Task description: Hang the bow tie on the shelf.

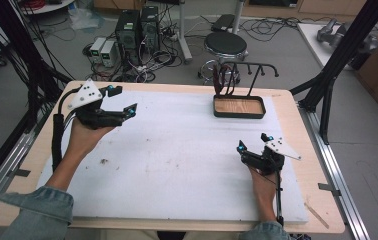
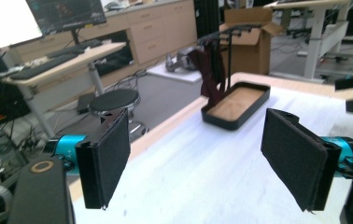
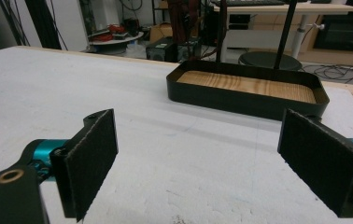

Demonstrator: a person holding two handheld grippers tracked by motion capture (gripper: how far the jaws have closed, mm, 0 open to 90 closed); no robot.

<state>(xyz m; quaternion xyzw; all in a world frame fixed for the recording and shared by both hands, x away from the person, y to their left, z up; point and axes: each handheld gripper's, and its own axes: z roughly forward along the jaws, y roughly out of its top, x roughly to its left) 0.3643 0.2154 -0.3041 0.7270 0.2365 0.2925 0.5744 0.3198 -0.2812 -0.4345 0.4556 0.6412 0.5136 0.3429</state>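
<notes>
Resting on the white foam mat (image 1: 177,165), the right gripper (image 1: 253,145) points toward the black tray with a wooden floor and a hanging rack (image 1: 239,106), its jaws spread wide with nothing between them. The left gripper (image 1: 125,101) hovers near the table's far left corner, jaws also apart and empty. A dark red strap (image 2: 208,70) hangs from the rack, just above the tray's far end.
</notes>
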